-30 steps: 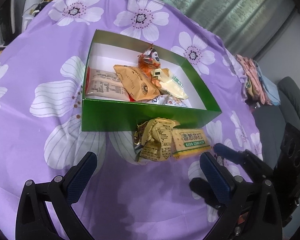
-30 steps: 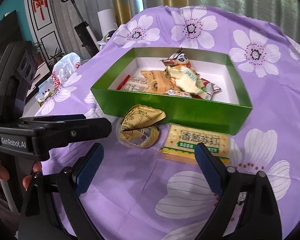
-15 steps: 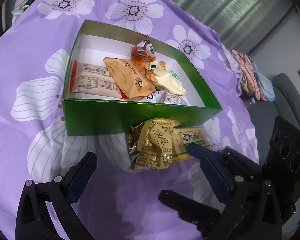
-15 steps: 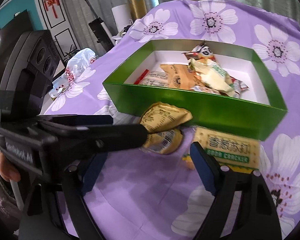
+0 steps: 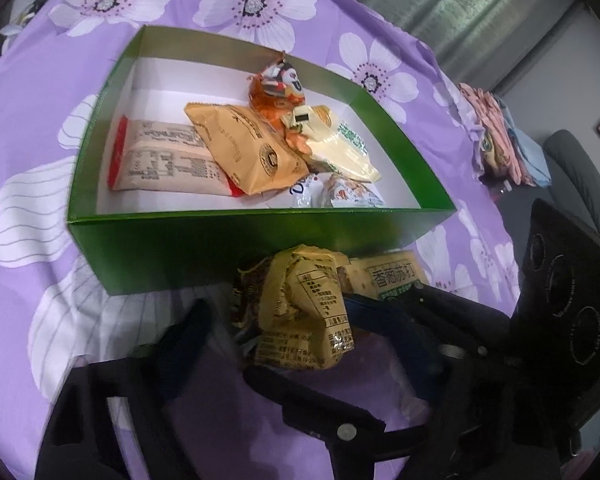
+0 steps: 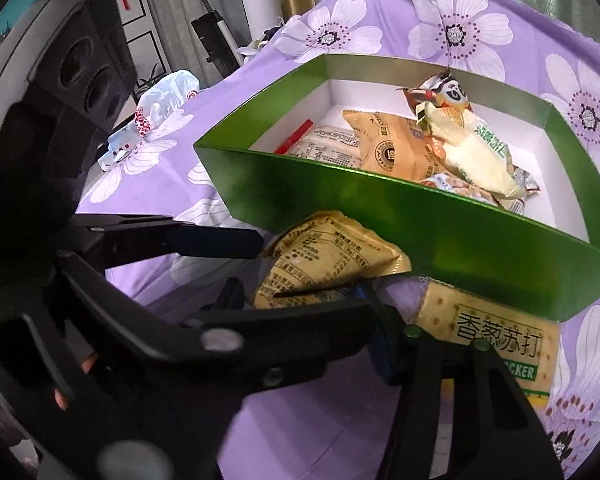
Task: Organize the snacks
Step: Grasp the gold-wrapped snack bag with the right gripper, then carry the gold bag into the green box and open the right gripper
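Both remaining snacks lie on the purple floral cloth, just outside the near wall of the green box, so you work low and close to that wall.

Your left gripper straddles the crumpled yellow packet. Its jaws have just been closing and stand about half open, with the packet between them. The view is blurred at the pads, so you cannot tell whether they already press on the wrapper.

Your right gripper reaches across the left tool from the other side. Its jaws have also just been closing and stand partly open around the same yellow packet, probably because the packet is bulky and springy. The soda cracker pack lies flat just beside its right finger, outside the jaws and touching the box wall.

The box already holds several wrapped snacks, bunched toward its right half. The left portion of the box floor is bare, so a lifted packet has room there.

Judged from this layout, two items remain to be boxed. Expect the wrapper to crumple under grip, and clear the box wall before moving inward.
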The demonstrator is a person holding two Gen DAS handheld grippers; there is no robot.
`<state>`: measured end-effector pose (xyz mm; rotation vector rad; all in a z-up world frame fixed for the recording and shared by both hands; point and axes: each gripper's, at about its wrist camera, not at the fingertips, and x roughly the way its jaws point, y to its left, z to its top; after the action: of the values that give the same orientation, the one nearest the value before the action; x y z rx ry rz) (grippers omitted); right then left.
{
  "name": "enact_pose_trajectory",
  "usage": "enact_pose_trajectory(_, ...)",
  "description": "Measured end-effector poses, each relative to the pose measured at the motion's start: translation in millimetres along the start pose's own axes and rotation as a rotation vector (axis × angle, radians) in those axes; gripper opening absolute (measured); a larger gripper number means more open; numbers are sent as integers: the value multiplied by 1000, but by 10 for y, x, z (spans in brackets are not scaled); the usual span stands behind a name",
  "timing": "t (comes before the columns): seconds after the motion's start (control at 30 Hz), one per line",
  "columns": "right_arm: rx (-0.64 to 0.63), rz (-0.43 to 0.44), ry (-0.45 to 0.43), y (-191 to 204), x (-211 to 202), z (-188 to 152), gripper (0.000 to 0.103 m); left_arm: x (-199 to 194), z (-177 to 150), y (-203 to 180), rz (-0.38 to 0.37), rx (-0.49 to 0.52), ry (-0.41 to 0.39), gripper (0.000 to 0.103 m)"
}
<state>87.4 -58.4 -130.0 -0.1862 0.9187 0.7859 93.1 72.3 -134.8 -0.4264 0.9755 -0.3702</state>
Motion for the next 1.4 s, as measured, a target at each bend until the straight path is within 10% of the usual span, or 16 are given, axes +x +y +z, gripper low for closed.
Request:
enact_pose_trajectory(0.33,25,17,-12,-16,28,-15,46,-37,-7,36,-29,-26,-12,60)
enact_pose_trajectory(1.4,-30,-51,-218,355,-1191,-177,45,-905,-256,-1031,-27,159,-158,59)
